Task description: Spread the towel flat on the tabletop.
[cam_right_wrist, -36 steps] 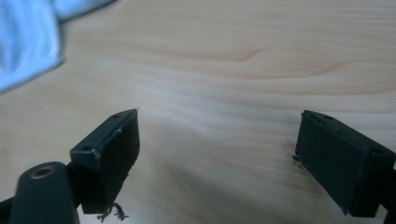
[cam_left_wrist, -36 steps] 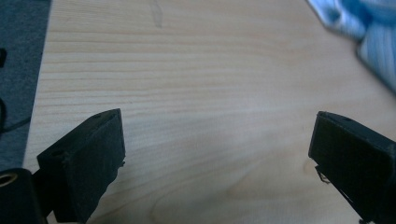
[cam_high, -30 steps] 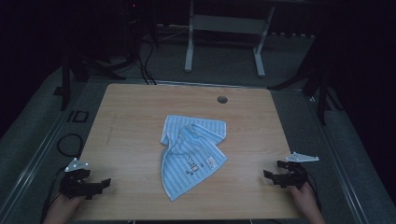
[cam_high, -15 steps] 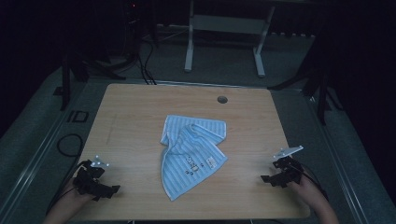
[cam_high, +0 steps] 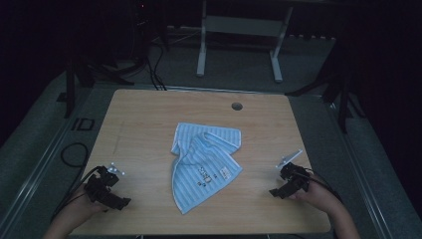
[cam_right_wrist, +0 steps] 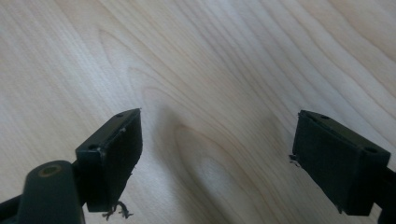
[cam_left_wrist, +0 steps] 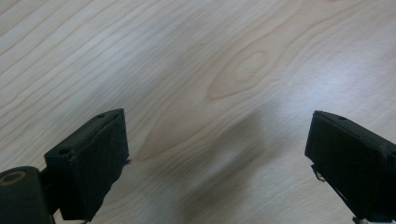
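- Looking down from the high view, a light wooden table point(cam_high: 149, 124) is seen, with a blue striped cloth point(cam_high: 204, 164) lying crumpled near its middle.
- The cloth is partly folded over itself; a small white label with dark marks is visible on its upper layer, and one corner is pointed toward the near edge of the table.
- A small round hole point(cam_high: 237, 106) is set into the tabletop beyond the cloth, toward the far edge.
- The left gripper point(cam_high: 117, 201) is held at the near left corner of the table, well apart from the cloth, with a hand point(cam_high: 79, 214) wrapped around it and a cable trailing off the table's left side.
- The right gripper point(cam_high: 276, 192) is held at the near right of the table, also well apart from the cloth, with a grey three-cornered plate raised above it and a hand point(cam_high: 313, 194) behind it.
- Neither gripper is touching the cloth, which lies between them.
- Seen along the left gripper view, the left gripper point(cam_left_wrist: 217, 154) is spread wide: its two black jaws are set far apart and nothing is held between them; bare wood grain with a knot pattern is seen beneath.
- Seen along the right gripper view, the right gripper point(cam_right_wrist: 217, 154) is likewise released, its jaws parted widely over bare wood, with nothing grasped; a few loose threads are caught at the base of one jaw.
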